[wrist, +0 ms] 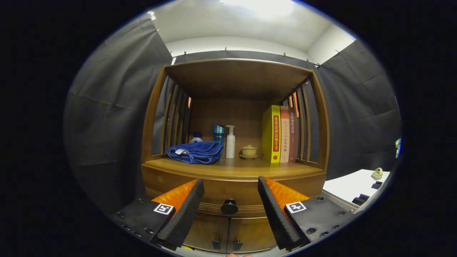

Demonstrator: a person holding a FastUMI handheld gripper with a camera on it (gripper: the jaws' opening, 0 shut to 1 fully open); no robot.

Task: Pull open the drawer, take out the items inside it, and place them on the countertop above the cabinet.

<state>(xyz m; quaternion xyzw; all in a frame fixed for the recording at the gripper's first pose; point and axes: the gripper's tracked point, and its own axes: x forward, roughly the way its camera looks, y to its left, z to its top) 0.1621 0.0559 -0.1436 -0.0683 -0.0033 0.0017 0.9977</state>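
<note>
Your gripper (231,200) gapes wide, holding nothing; the knob (229,206) of the shut drawer (232,191) sits between its fingers.

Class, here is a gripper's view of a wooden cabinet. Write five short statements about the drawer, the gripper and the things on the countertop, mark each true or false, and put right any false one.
1. The drawer is pulled open. False: it is closed, its front flush with the cabinet.
2. The gripper is open, and the drawer knob sits ahead, between its fingers. True.
3. A folded blue towel lies on the countertop. True.
4. The books lie flat in a stack. False: they stand upright at the right of the shelf.
5. The pump bottle stands right of the books. False: it stands left of them, between the towel and a small lidded cup.
</note>
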